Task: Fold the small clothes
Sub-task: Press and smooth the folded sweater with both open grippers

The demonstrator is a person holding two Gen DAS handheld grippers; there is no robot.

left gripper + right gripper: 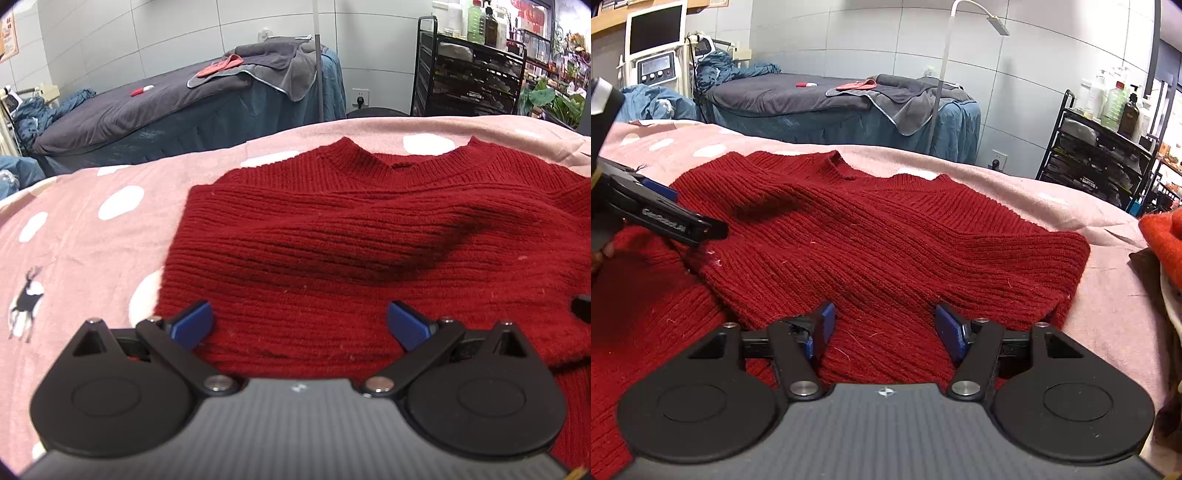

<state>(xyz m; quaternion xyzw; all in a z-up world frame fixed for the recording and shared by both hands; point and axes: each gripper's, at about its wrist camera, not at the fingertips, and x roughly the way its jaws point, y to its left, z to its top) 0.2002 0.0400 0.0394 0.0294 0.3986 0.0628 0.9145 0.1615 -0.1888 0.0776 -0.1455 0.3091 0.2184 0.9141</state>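
Note:
A dark red ribbed sweater (351, 240) lies on a pink spotted bedsheet (85, 236), neckline at the far side, with sleeves folded in across the body. My left gripper (299, 321) is open just above the sweater's near left part, with nothing between its blue pads. My right gripper (884, 325) is open over the sweater (879, 236) near its lower right part, also empty. The left gripper (665, 218) also shows at the left edge of the right wrist view, over the sweater.
An orange garment pile (1163, 236) lies at the sheet's right edge. Beyond the bed stand a grey-covered massage bed (820, 99), a lamp pole (942, 74), a black shelf cart with bottles (1100, 147) and a monitor machine (653, 48).

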